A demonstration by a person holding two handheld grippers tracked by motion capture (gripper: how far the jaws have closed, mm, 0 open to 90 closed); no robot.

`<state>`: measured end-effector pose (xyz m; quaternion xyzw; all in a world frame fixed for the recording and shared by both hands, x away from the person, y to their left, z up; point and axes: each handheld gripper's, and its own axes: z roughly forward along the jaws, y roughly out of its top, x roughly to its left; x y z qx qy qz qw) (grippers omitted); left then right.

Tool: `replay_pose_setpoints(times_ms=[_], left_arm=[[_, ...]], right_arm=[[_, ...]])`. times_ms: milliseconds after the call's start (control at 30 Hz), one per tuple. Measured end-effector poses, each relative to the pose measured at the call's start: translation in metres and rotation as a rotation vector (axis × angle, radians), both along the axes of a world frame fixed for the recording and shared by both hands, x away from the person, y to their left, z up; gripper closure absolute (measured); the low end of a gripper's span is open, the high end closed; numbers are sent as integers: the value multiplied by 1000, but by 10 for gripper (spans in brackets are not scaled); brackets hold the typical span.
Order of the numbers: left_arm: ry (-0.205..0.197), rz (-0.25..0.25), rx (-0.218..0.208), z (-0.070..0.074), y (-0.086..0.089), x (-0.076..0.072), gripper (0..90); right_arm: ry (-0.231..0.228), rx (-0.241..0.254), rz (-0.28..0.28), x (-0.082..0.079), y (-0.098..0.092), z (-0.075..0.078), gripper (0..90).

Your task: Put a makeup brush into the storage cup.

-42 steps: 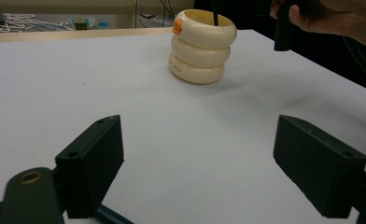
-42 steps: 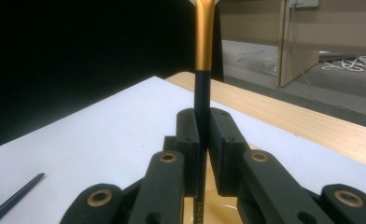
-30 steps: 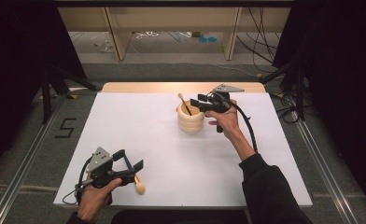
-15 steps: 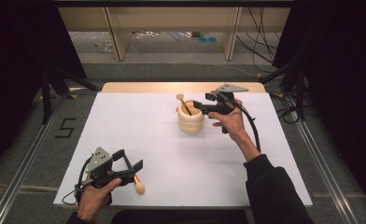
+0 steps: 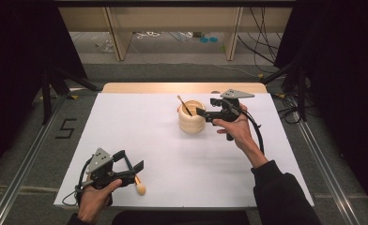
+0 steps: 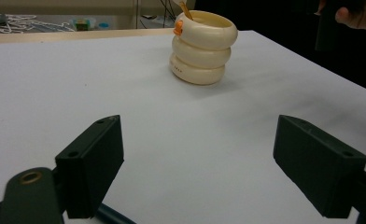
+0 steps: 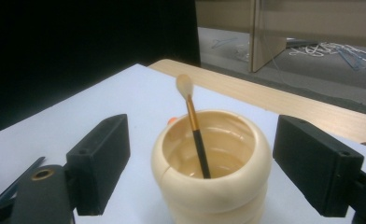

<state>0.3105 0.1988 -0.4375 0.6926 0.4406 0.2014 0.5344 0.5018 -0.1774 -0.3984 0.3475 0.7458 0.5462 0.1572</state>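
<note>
high view: above, looking down | gripper views: low, close | shared: ringed pot [image 5: 192,118]

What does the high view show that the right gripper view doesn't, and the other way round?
High view, not the right gripper view: the left gripper held open near the table's front edge, a pale-tipped stick beside it, perhaps a second brush, and a floor marking 5.

Right gripper view, not the high view: the glossy inside of the pot and the gold ferrule and pale tip of the brush, seen close.

Both: the pot, the brush standing in it, the white table, and the right gripper, whose jaws have just been opening, the pot between them untouched.
</note>
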Motion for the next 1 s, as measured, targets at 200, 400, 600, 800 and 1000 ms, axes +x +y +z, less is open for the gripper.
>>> replay_pose_setpoints(times_ms=[200,400,600,800,1000], left_arm=[[5,6,7,1,0,-1,158],[5,5,8,1,0,-1,158],[2,5,4,0,0,0,158],[3,5,7,0,0,-1,158],[3,7,6,0,0,-1,158]], right_arm=[[-22,-16,1,-15,-1,2,186],[-46,-43,13,-28,0,2,165],[-40,-44,21,-38,-1,-2,162],[-39,-42,28,-46,-3,-5,162],[-28,-43,30,-56,-5,-7,161]])
